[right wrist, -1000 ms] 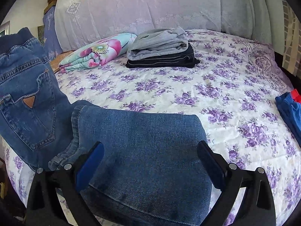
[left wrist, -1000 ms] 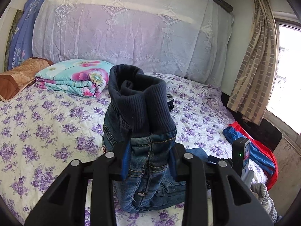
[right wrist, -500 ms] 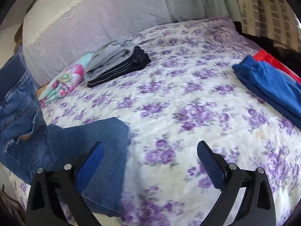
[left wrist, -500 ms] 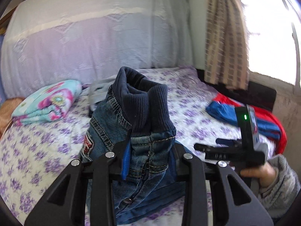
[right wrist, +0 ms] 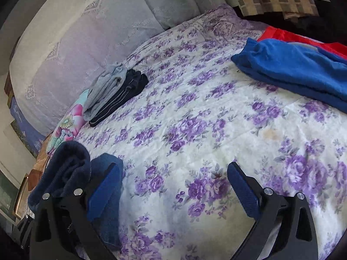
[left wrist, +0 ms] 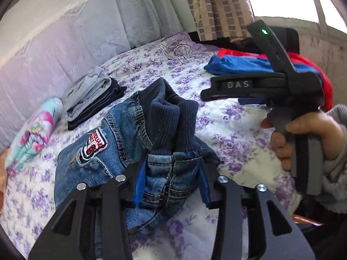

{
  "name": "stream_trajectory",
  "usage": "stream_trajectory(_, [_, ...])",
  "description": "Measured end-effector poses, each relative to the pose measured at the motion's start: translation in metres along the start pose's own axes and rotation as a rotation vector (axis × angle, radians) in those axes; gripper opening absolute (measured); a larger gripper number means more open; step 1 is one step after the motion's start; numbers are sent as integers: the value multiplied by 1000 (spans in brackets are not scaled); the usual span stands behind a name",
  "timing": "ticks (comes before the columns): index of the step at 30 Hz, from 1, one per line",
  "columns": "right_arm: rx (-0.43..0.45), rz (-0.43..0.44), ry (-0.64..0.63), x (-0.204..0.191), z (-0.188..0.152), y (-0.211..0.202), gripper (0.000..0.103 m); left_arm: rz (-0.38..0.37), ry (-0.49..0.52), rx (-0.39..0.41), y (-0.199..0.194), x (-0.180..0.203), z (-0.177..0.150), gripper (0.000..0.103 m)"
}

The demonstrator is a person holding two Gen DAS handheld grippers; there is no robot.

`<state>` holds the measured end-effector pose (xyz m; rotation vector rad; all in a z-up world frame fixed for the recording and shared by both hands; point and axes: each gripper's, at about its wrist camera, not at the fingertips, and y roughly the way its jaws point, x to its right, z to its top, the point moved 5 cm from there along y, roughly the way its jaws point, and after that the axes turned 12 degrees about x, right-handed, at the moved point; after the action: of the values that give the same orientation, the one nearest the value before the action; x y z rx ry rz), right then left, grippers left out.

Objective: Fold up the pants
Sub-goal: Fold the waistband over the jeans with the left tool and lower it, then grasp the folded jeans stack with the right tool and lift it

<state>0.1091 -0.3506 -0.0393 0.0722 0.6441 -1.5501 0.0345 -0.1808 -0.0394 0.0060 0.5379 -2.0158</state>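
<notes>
Left wrist view: left gripper (left wrist: 171, 179) fingers clamp one pair of jeans (left wrist: 121, 151); right gripper (right wrist: 173, 186) fingers gape, holding nothing.

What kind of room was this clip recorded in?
Most likely a home bedroom: a bed with a purple-flowered bedspread, folded clothes stacked on it, and a checked curtain beside a bright window.

Home bedroom, floral-quilted bed (right wrist: 195, 117), curtained window (left wrist: 216, 6)
</notes>
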Motion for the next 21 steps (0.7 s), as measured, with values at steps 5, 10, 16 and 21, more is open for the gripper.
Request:
stream_trajectory(5, [105,120,-183,-70,35,-38,99,-45,-174,82,-48,-39,12,63])
stream_trajectory(10, [162,251,-384,-144,29,-55,99,-58,-199,196,-72,-49,31,98])
stream_trajectory(16, [73,238,-335,-112,20,-53,99,-30,-265,192,-70,-69,17,89])
stream_trajectory(21, [-177,477,-125,-100,-18,-65,87,120,-390,173,-103,-133,-14,90])
